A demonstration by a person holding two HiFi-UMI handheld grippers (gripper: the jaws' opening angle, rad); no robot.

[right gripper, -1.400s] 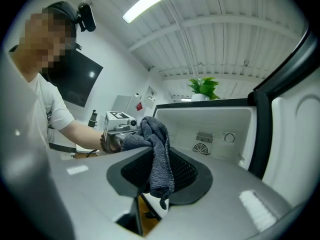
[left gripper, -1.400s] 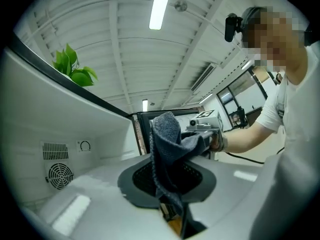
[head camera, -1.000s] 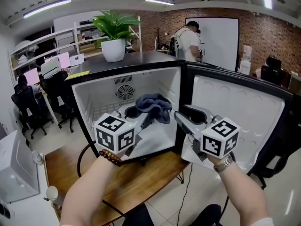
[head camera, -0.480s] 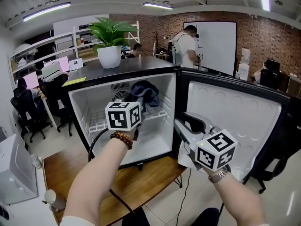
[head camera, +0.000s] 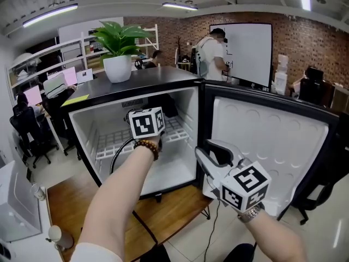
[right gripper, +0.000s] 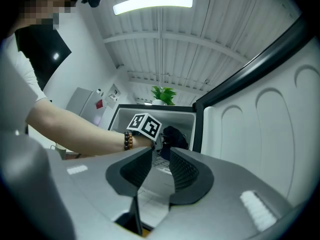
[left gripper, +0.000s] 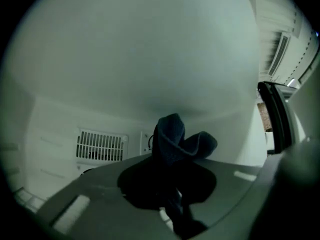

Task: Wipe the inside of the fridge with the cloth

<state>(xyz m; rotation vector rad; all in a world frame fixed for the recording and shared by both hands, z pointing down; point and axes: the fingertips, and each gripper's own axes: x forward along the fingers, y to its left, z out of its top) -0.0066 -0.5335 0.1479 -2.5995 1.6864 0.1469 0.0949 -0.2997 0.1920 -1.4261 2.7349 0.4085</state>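
Left gripper (head camera: 148,122) fingers are clamping the cloth (left gripper: 175,139), now sitting deeper inside the fridge (head camera: 87,130) near the back wall instead of at the front opening. Right gripper (right gripper: 160,156) is hanging by the door (head camera: 272,141); its fingers have just been closing and are narrowly apart, empty.

No legible text, no brands, no numbers or signs

I'm looking at an open office: brick wall (head camera: 312,41), whiteboard (head camera: 248,49), desk monitors (head camera: 70,75), black office chairs (head camera: 24,129), strip lights (head camera: 52,14), people working.
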